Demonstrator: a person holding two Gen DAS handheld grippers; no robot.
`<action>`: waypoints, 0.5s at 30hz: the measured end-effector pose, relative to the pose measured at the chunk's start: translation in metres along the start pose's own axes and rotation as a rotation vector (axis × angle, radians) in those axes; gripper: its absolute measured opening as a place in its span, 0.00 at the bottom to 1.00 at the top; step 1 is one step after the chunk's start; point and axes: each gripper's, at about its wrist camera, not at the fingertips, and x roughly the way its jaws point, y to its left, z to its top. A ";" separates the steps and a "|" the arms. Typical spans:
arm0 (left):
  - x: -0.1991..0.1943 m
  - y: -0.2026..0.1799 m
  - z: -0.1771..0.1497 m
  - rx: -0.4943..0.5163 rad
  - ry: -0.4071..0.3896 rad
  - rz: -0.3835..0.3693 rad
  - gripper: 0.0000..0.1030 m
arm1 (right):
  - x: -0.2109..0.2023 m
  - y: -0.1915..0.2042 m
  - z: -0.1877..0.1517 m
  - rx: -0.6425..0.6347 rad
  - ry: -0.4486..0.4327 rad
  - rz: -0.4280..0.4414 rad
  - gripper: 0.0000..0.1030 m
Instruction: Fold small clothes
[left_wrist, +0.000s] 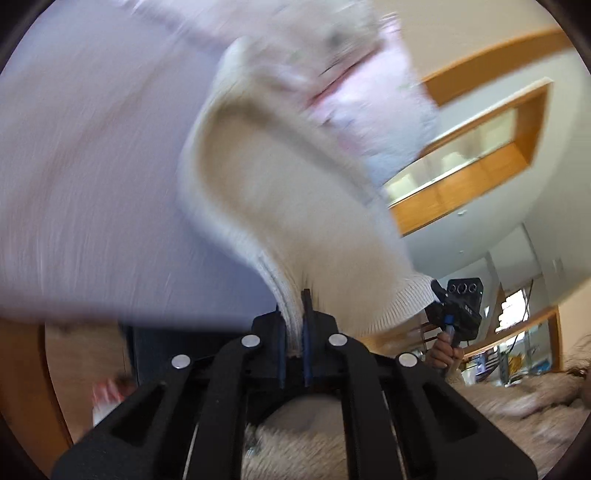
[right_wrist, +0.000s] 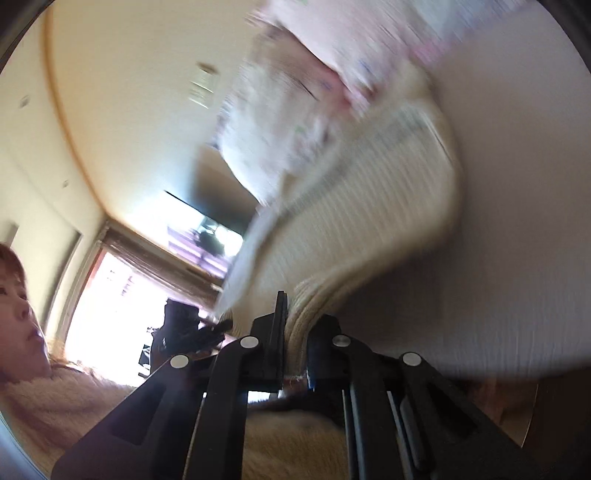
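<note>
Between the two black fingers of the left gripper (left_wrist: 293, 325) sits the ribbed edge of a cream knitted garment (left_wrist: 273, 192), pinched tight. From there the blurred knit rises away over a pale lilac-white surface (left_wrist: 81, 166), with a pink-and-white patterned cloth (left_wrist: 354, 99) lying at its far end. To the right in the left wrist view, the right gripper (left_wrist: 456, 306) shows in a hand (left_wrist: 445, 350). Up close, the right gripper (right_wrist: 295, 325) also clamps a ribbed cream edge of the knitted garment (right_wrist: 332, 236). At the left edge, a person's face (right_wrist: 18, 299) appears, beside a bright window (right_wrist: 110, 288).
</note>
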 end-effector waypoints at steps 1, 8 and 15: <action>-0.004 -0.010 0.022 0.042 -0.040 -0.001 0.06 | 0.002 0.004 0.014 -0.023 -0.023 -0.004 0.08; 0.039 -0.017 0.199 0.073 -0.290 0.104 0.06 | 0.069 -0.028 0.173 -0.004 -0.231 -0.169 0.08; 0.129 0.034 0.275 -0.080 -0.208 0.247 0.11 | 0.148 -0.108 0.220 0.228 -0.173 -0.495 0.16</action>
